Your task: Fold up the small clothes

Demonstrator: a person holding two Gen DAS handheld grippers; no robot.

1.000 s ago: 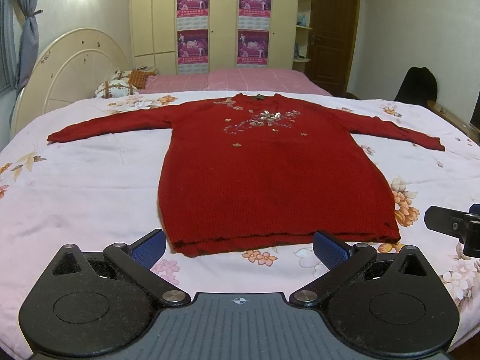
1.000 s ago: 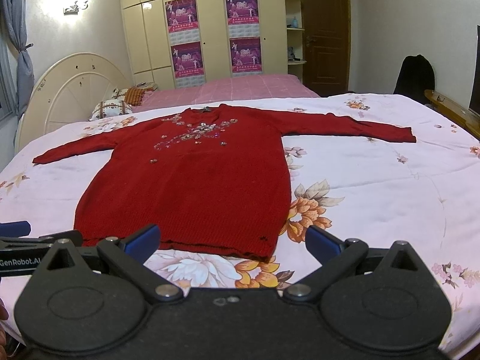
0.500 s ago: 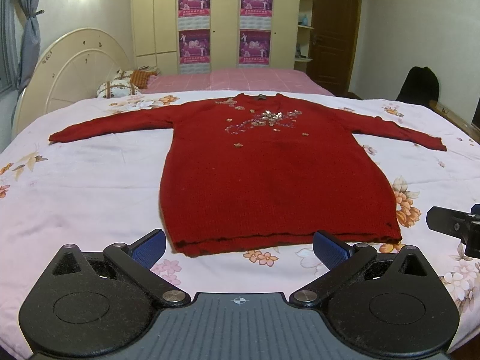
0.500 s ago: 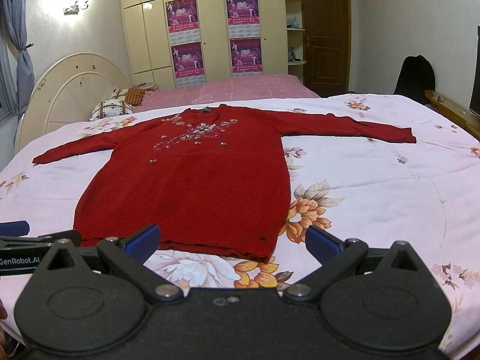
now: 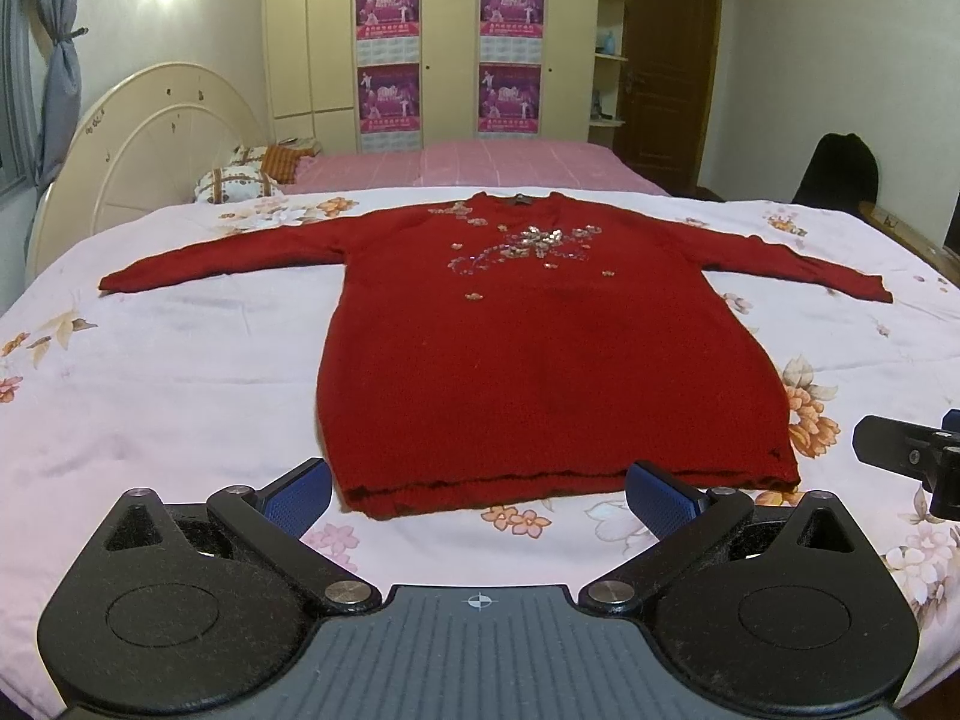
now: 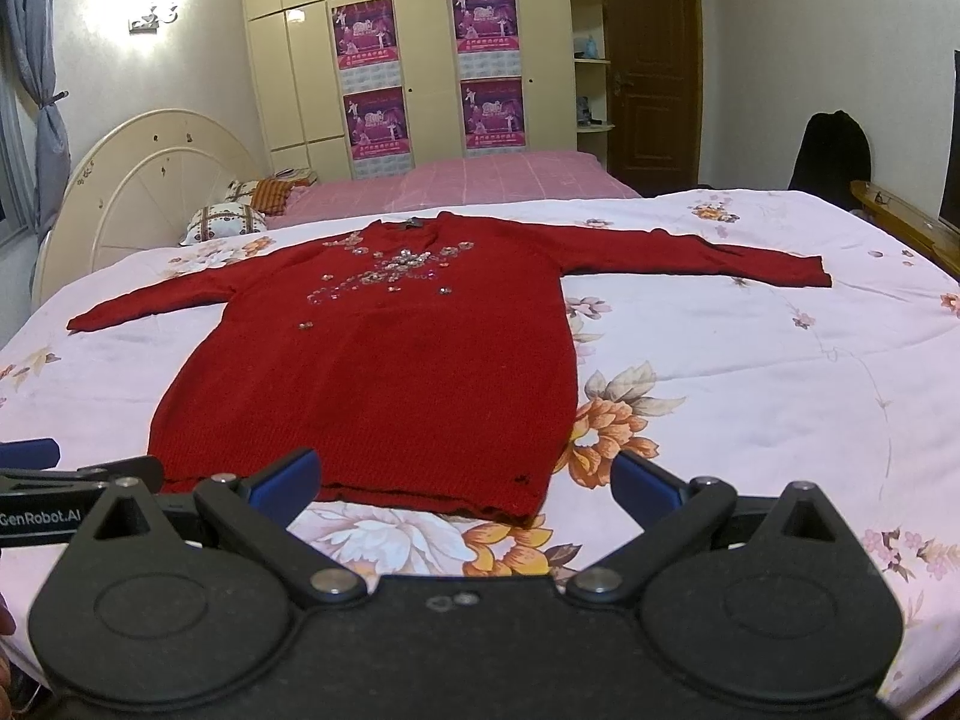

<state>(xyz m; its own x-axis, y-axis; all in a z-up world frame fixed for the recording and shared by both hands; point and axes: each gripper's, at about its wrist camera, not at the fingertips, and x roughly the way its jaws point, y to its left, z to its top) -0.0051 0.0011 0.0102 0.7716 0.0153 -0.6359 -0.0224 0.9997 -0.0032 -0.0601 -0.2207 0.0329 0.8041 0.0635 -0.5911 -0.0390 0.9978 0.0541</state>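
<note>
A red long-sleeved sweater (image 5: 540, 348) (image 6: 390, 384) with sequin flowers on the chest lies flat on the floral bedspread, sleeves spread out, hem toward me. My left gripper (image 5: 480, 495) is open, just short of the hem, nothing between its blue pads. My right gripper (image 6: 465, 480) is also open, hovering at the hem's right corner without gripping it. Each gripper shows at the edge of the other's view.
The pink floral bedspread (image 5: 150, 372) covers the bed all around the sweater. A round cream headboard (image 5: 144, 144) and pillows (image 5: 240, 183) stand at the left. A second pink bed (image 5: 480, 159), wardrobe and door lie behind. A dark chair (image 5: 837, 168) stands at the right.
Both grippers have crept slightly forward toward the hem. The sweater has not moved and both stay open.
</note>
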